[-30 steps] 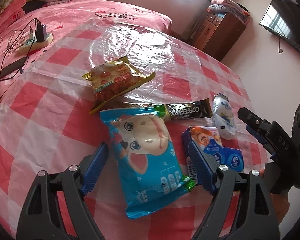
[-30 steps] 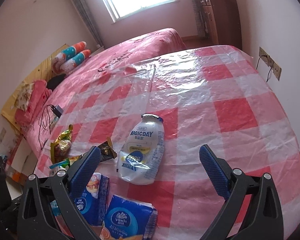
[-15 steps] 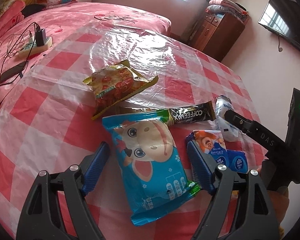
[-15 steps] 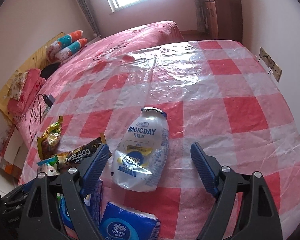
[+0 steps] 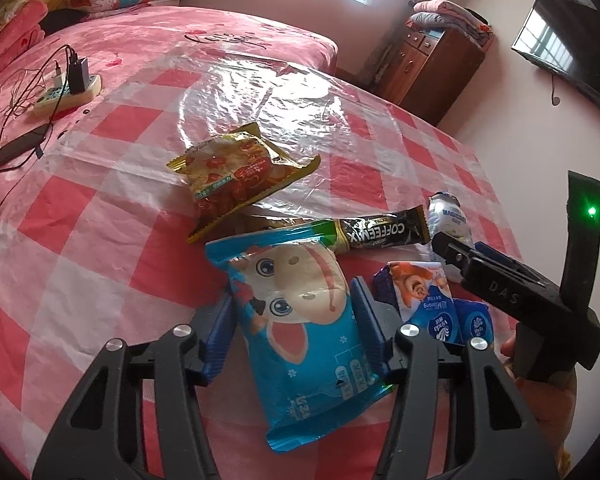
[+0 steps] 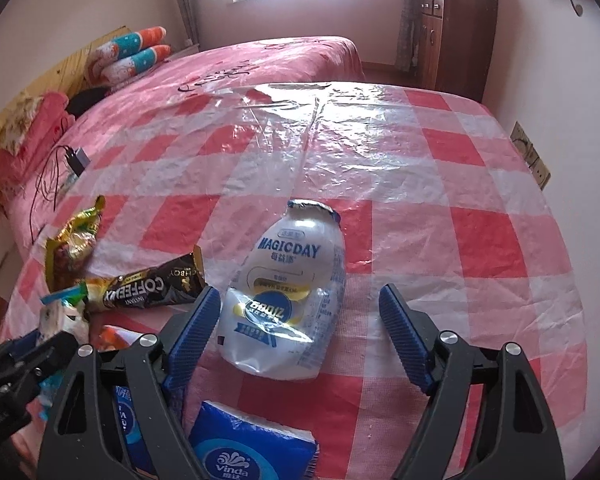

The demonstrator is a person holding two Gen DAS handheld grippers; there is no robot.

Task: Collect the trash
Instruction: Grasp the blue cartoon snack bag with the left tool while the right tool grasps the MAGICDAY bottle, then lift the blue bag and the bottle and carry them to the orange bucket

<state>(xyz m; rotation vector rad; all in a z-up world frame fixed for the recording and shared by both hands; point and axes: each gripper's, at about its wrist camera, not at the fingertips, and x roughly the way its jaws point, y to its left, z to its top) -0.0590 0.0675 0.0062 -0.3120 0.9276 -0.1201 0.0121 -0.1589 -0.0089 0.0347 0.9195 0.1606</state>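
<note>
A blue snack packet (image 5: 300, 320) with a cartoon face lies on the red-check table (image 5: 100, 240). My left gripper (image 5: 294, 296) is closing on it, and both blue pads touch its sides. A crushed white MAGICDAY bottle (image 6: 292, 288) lies on its side between the fingers of my right gripper (image 6: 300, 292). That gripper's jaws are closing slightly but stand open: the left pad is close to the bottle and the right pad is well clear. A yellow-red snack bag (image 5: 240, 172), a black COFFEEMIX sachet (image 5: 380, 232) and blue tissue packs (image 5: 432, 304) lie between the two grippers.
A clear plastic sheet (image 6: 300, 140) covers the tablecloth. A pink bed beyond the table holds a power strip with chargers (image 5: 68, 88), cables and a phone (image 5: 20, 148). A wooden cabinet (image 5: 428, 68) stands at the back. A wall socket (image 6: 532, 160) is at the table's right edge.
My left gripper's fingers have closed in onto the blue packet's sides. My right gripper has narrowed a little and moved in over the bottle, so it shows larger beside the tissue packs.
</note>
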